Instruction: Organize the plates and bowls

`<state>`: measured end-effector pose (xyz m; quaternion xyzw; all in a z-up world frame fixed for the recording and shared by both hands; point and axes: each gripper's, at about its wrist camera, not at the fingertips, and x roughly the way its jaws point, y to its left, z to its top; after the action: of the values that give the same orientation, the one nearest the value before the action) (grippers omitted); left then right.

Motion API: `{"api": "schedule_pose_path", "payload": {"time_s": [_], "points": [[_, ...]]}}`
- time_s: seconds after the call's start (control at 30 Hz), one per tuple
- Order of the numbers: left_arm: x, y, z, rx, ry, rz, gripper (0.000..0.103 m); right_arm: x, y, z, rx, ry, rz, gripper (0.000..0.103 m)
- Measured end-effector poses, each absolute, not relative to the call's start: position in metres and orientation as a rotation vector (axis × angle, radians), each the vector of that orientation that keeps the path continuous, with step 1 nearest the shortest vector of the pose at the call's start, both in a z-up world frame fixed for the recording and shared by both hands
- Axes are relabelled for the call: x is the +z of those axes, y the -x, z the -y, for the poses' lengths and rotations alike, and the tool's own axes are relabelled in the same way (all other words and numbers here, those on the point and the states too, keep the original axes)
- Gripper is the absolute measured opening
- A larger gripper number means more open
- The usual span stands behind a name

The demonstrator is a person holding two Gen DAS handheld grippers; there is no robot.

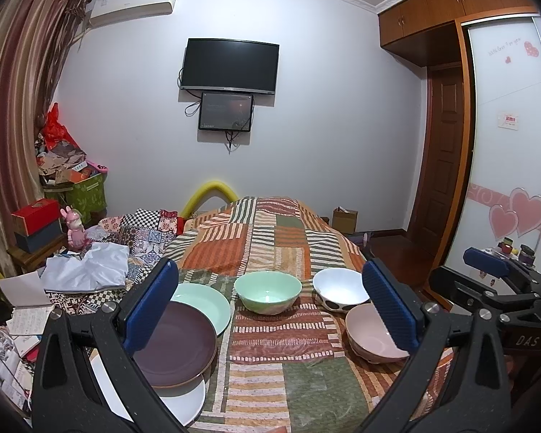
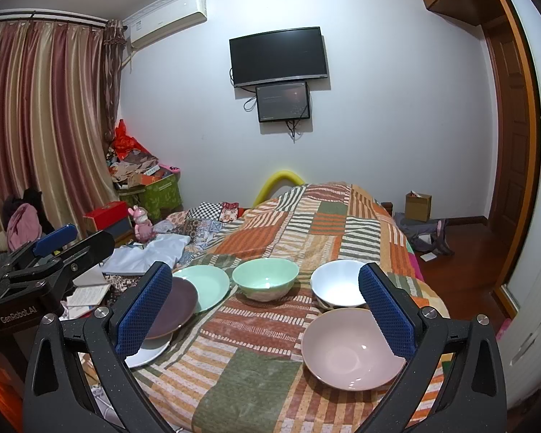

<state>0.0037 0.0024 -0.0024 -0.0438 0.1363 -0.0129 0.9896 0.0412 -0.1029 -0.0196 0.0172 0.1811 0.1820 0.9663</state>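
On the patchwork bedspread [image 1: 256, 371] lie three overlapping plates at the left: a white plate [image 1: 184, 404] nearest, a purple plate [image 1: 176, 346] on it, a mint plate [image 1: 205, 299] behind. Three bowls stand to the right: a mint bowl [image 1: 267, 291], a white spotted bowl [image 1: 339, 288] and a pink bowl [image 1: 371, 335]. My left gripper [image 1: 270, 310] is open and empty above the spread. My right gripper [image 2: 267, 310] is open and empty, with the pink bowl [image 2: 353, 350] by its right finger. The same plates [image 2: 173, 306] and bowls [image 2: 265, 278] show in the right wrist view.
Clothes and papers [image 1: 86, 267] lie left of the plates. Boxes and a pink doll [image 1: 76, 231] crowd the left corner by the curtain [image 1: 14, 137]. A TV [image 1: 231, 65] hangs on the far wall. A wardrobe [image 1: 505, 144] and wooden floor [image 2: 465, 263] are to the right.
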Motion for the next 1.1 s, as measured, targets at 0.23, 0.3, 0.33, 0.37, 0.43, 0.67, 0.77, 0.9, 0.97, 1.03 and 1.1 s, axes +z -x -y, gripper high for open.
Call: {"api": "schedule_pose_path", "payload": {"time_s": [0.23, 0.3, 0.33, 0.37, 0.43, 0.67, 0.77, 0.9, 0.97, 1.03, 1.1], "points": [[-0.002, -0.004, -0.003, -0.026, 0.085, -0.272, 0.103, -0.020, -0.042, 0.103, 0.368, -0.035, -0.366, 0.103], [-0.002, -0.003, -0.003, -0.024, 0.086, -0.271, 0.103, -0.020, -0.042, 0.103, 0.368, -0.035, -0.367, 0.103], [-0.002, -0.003, -0.003, -0.024, 0.087, -0.271, 0.103, -0.020, -0.041, 0.103, 0.369, -0.035, -0.366, 0.103], [-0.002, -0.004, -0.003, -0.024, 0.087, -0.271, 0.103, -0.020, -0.042, 0.103, 0.369, -0.035, -0.366, 0.103], [-0.002, -0.004, -0.003, -0.023, 0.087, -0.270, 0.103, -0.020, -0.041, 0.103, 0.368, -0.035, -0.366, 0.103], [-0.002, -0.003, -0.004, -0.020, 0.088, -0.271, 0.103, -0.020, -0.042, 0.103, 0.371, -0.034, -0.368, 0.103], [-0.002, -0.003, -0.005, -0.017, 0.090, -0.273, 0.103, -0.021, -0.042, 0.103, 0.373, -0.031, -0.370, 0.103], [-0.005, -0.005, -0.007, -0.007, 0.089, -0.282, 0.103, -0.024, -0.045, 0.101, 0.378, -0.037, -0.384, 0.103], [-0.007, -0.006, -0.009, 0.001, 0.086, -0.285, 0.103, -0.027, -0.047, 0.099, 0.380, -0.036, -0.394, 0.103], [-0.009, -0.007, -0.010, 0.008, 0.086, -0.291, 0.103, -0.031, -0.050, 0.094, 0.383, -0.031, -0.405, 0.103], [-0.013, -0.010, -0.015, 0.016, 0.092, -0.303, 0.103, -0.033, -0.052, 0.091, 0.389, -0.023, -0.415, 0.103]]}}
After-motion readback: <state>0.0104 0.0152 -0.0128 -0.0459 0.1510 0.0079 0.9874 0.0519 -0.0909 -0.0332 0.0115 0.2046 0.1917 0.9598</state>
